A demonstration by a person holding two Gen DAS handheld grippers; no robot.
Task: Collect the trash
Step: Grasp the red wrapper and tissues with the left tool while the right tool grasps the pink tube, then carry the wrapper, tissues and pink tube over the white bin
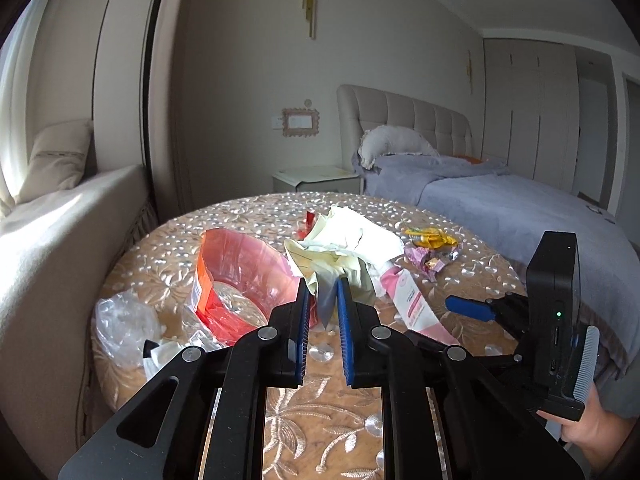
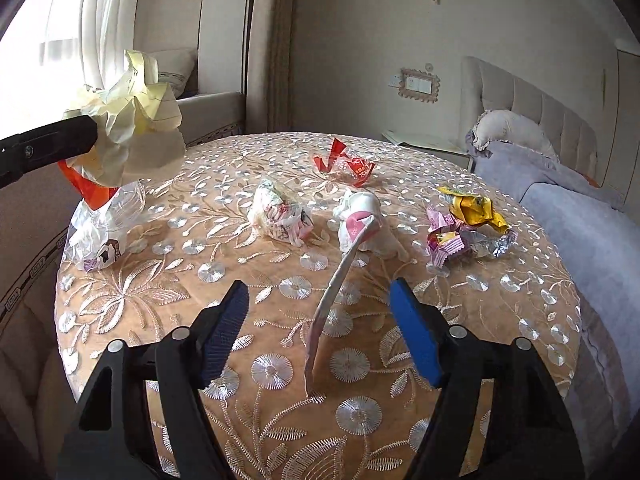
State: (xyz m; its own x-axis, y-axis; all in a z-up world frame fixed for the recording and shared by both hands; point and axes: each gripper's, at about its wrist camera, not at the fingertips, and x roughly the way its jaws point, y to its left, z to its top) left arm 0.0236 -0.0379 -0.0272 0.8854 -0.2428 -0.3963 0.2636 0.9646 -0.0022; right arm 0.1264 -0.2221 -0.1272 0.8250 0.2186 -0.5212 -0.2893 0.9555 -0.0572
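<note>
Both fingers: left gripper (image 1: 324, 300) clamps crumpled paper (image 1: 340, 256); right gripper (image 2: 320, 308) parted, straddling pink wrapper (image 2: 320, 320).

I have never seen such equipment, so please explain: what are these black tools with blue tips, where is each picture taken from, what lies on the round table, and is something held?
These are two hand-held grippers, not a robot; a person's hand carries one. Each has a camera looking forward along its jaws.

The left camera's picture shows the left gripper shut on a crumpled pale yellow paper, lifted above an open orange-and-clear plastic bag.

The right camera's picture shows the right gripper, jaws apart, with a long pink-and-white wrapper reaching between them, not yet pinched.

On the round embroidered tablecloth also lie a red-and-clear wrapper, a crumpled white printed wrapper, and yellow and pink foil wrappers.
</note>
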